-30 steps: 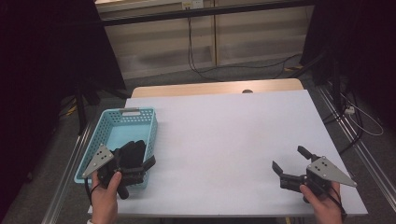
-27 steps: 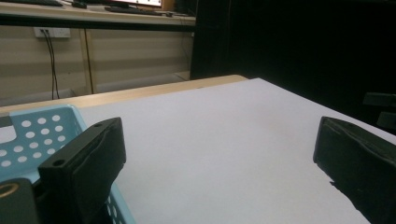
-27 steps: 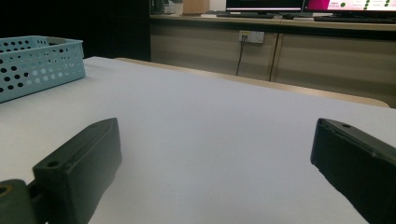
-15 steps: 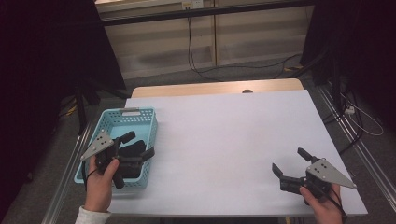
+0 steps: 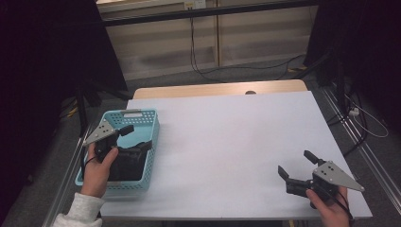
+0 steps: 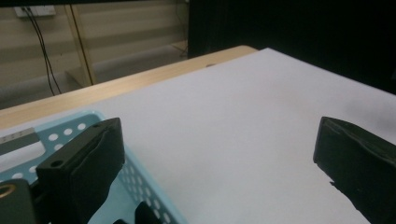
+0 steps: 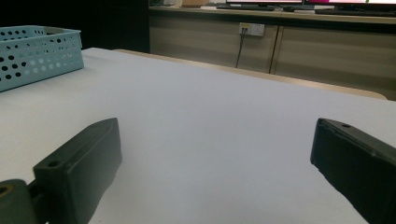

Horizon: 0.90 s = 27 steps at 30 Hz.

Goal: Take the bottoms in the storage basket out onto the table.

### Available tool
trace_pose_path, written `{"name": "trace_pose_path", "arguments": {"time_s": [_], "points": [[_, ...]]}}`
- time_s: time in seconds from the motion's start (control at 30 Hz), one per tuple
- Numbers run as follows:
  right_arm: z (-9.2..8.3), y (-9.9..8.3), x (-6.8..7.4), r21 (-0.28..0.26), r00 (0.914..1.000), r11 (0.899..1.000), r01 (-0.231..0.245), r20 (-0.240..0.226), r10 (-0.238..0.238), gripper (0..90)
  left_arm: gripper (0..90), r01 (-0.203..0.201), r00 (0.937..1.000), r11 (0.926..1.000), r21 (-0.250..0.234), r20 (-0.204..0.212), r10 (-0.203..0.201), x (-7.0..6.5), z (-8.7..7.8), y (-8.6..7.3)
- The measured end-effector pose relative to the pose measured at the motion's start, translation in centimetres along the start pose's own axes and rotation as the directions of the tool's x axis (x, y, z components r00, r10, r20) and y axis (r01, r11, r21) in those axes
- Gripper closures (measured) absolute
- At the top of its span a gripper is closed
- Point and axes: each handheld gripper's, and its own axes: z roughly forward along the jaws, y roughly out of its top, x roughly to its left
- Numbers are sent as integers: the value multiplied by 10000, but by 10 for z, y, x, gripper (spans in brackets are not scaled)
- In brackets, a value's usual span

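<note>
The right gripper (image 5: 297, 165) rests low on the tabletop (image 5: 227, 142), fingers spread and empty. Farther off, the left gripper (image 5: 135, 137), fingers also spread, hovers over the blue basket (image 5: 142, 116) holding a dark, limp-looking cloth (image 5: 125, 163); it is probably light and soft, so pinch a raised fold.

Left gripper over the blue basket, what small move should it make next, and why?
Probably tip the left gripper down toward the dark item in the blue basket. Its jaws stand wide open with nothing between them, and in its own view it looks out across the white table rather than at the item below.
</note>
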Motion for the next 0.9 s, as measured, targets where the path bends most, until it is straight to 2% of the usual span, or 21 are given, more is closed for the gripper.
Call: {"name": "trace_pose_path", "arguments": {"time_s": [0.2,0.23,0.27,0.3,0.37,0.4,0.43,0.5,0.57,0.63,0.7,0.73,0.83,0.87,0.9], "points": [[-1,0,-1,6,10000,10000,-11,7,11,11,22,-126,9999,9986,515,61,123,15,2,-4],[-1,0,-1,32,10000,10000,-3,-1,3,11,22,-308,9995,9970,709,9,308,21,3,-6],[-1,-1,-2,46,10000,10000,8,8,-8,11,22,-308,9995,9970,709,9,308,21,3,-6],[-1,-1,-1,45,10000,10000,-10,14,10,11,22,-466,9989,9944,952,66,462,26,4,-8],[-1,-1,-1,45,10000,10000,-9,13,9,11,23,-485,9988,9934,1039,122,475,29,4,-10],[-1,0,-1,52,10000,10000,14,18,-14,11,23,-585,9983,9894,1333,117,574,33,5,-13],[-2,0,-2,39,10000,10000,44,31,-44,11,23,-585,9983,9894,1333,117,574,33,5,-13],[-2,0,-2,40,10000,10000,56,35,-56,11,24,-688,9976,9847,1601,123,677,37,5,-15],[-3,-1,-2,28,10000,10000,8,75,-8,11,25,-461,9989,9845,1693,121,447,41,4,-16],[-3,0,-2,8,10000,10000,21,59,-21,11,26,-377,9992,9807,1919,-16,388,44,4,-17],[-4,0,-3,-6,10000,10000,12,60,-12,12,27,-307,9995,9748,2212,80,297,50,4,-20],[-4,0,-3,-6,10000,10000,12,60,-12,12,27,-307,9995,9748,2212,80,297,50,4,-20],[-5,1,-3,-27,10000,10000,27,94,-27,11,29,-253,9997,9643,2636,88,238,58,6,-26],[-5,1,-3,-27,10000,10000,27,94,-27,11,30,-253,9997,9643,2636,88,238,58,6,-26],[-5,1,-3,-33,9999,10000,35,110,-35,11,30,-263,9997,9606,2767,89,247,60,6,-27]]}}
